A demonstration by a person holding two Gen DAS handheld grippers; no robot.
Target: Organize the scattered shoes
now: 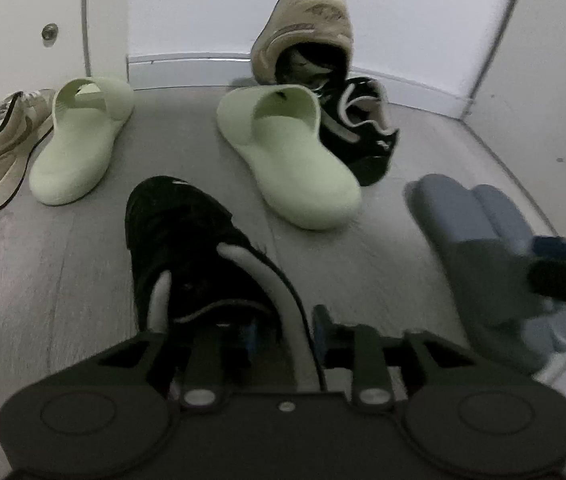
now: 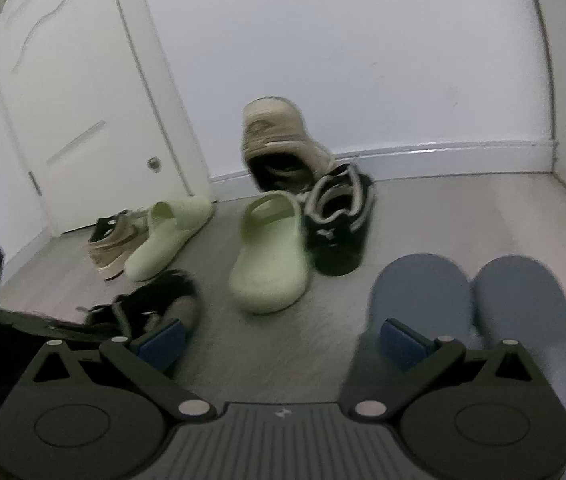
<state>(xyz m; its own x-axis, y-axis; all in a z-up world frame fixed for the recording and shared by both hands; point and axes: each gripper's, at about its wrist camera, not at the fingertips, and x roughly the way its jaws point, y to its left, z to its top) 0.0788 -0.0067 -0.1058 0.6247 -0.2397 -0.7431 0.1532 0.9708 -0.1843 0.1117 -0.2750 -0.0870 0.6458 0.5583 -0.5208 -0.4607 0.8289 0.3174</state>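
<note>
Tongs first: your left gripper [image 1: 285, 330] sits low centre of the left wrist view, jaws only partly apart, straddling the heel collar of the black sneaker [image 1: 187, 256]. One blue pad is inside the shoe, the other outside; can't tell if they're actually pinching it. Your right gripper [image 2: 283, 342] is spread wide with nothing between the pads, its right one over the near blue slipper [image 2: 415, 300] at lower right. Mid-frame you've got two green slides [image 2: 269, 256], a second black sneaker [image 2: 339, 224] just right of them, and a tan sneaker [image 2: 279, 140] tipped up against the baseboard [image 2: 443, 150].
</note>
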